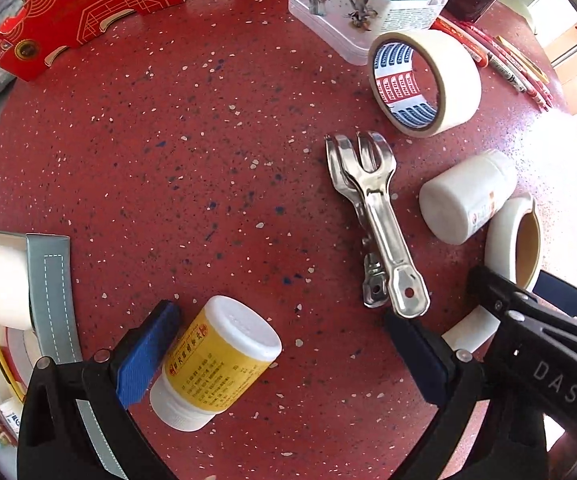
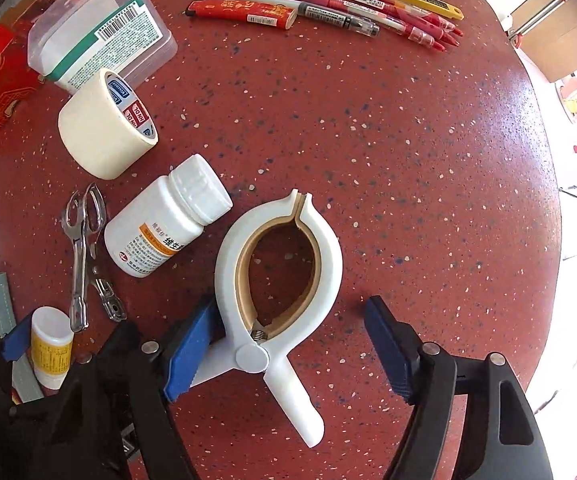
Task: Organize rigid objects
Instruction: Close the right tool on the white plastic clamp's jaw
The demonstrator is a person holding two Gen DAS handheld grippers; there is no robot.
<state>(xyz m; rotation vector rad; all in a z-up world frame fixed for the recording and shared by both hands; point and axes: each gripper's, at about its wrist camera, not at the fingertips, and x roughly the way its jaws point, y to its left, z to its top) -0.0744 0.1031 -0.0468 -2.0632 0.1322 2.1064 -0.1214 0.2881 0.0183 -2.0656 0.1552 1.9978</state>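
My left gripper (image 1: 284, 354) is open on the red table. A yellow-labelled white bottle (image 1: 216, 364) lies between its fingers, against the left blue pad (image 1: 148, 352). It also shows in the right wrist view (image 2: 51, 346). My right gripper (image 2: 288, 350) is open around the handles of a large white clamp (image 2: 278, 280), whose left handle touches the left pad (image 2: 190, 350). Metal tongs (image 1: 372, 216) and a white pill bottle (image 1: 466, 196) lie between the two grippers.
A masking tape roll (image 1: 424, 82), a clear plastic box (image 1: 368, 0) and a red carton (image 1: 100, 4) lie at the back. Pens and a cutter (image 2: 328, 8) lie far right. A grey box (image 1: 48, 300) holding tape stands at the left.
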